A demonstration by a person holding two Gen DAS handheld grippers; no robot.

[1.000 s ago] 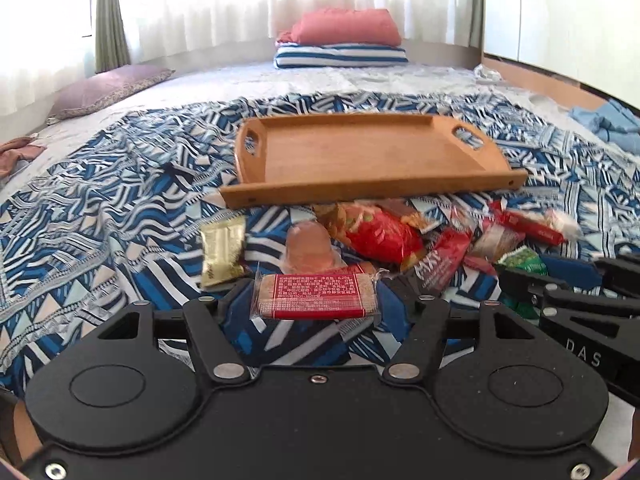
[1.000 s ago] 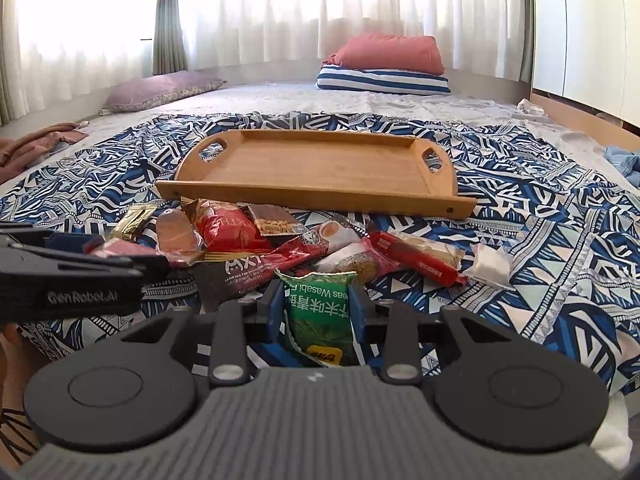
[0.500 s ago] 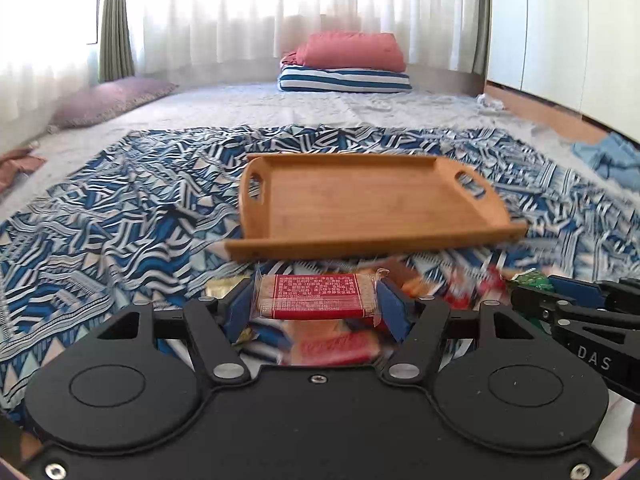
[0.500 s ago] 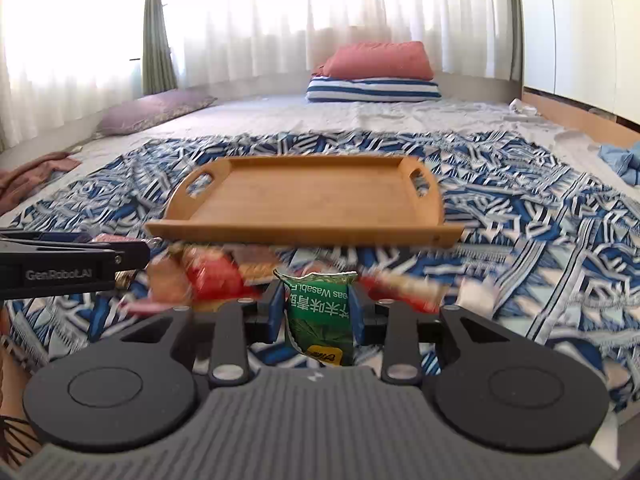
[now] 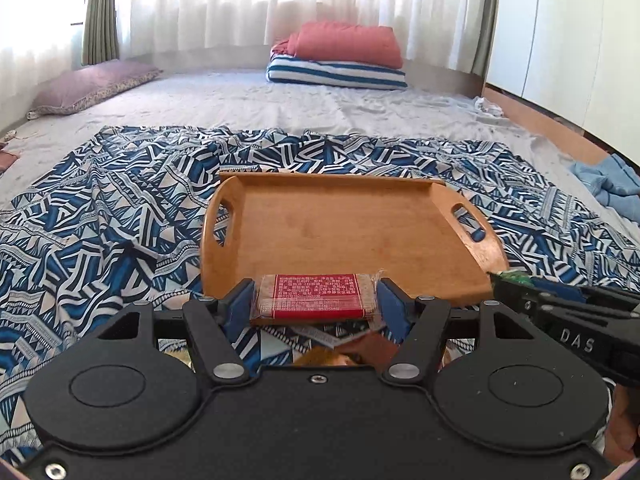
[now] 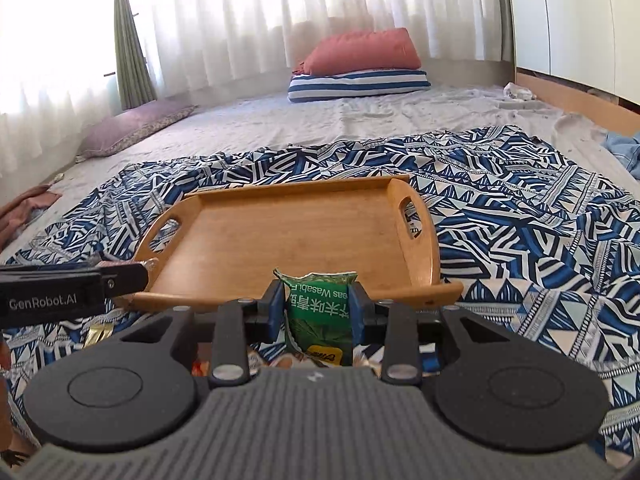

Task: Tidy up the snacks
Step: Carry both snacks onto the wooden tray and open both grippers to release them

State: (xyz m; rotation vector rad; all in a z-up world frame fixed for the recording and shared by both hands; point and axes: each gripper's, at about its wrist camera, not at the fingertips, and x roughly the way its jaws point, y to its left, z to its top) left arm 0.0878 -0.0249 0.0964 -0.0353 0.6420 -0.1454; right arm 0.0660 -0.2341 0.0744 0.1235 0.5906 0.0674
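Two snack packets held up, one per hand. Left tongs (image 5: 316,302) clamped on a flat red-labelled cracker packet (image 5: 316,296), pinched at its two short ends between blue pads (image 5: 240,312), level, in front of the near rim of the tray. Right tongs (image 6: 318,312) clamped on a green wasabi snack packet (image 6: 320,316), upright, torn top edge upward, pinched between blue pads (image 6: 274,312), also in front of the near rim.

One wooden tray (image 5: 344,232), bare inside, with two cut-out handles, one at each short end, low raised rim all round. Resting on one blue-and-white patterned sheet (image 5: 100,220) spread over the bed (image 5: 280,100). Sheet open on both sides of the tray and beyond its far rim.

Each tool visible at the side of the other's view, close together. A few loose wrappers partly visible below the tongs, too hidden to count.

Farther back: three pillows, one purple pillow (image 5: 92,86) at left, one red pillow (image 5: 348,44) stacked on one striped pillow (image 5: 336,74). White curtains (image 5: 280,0) behind.
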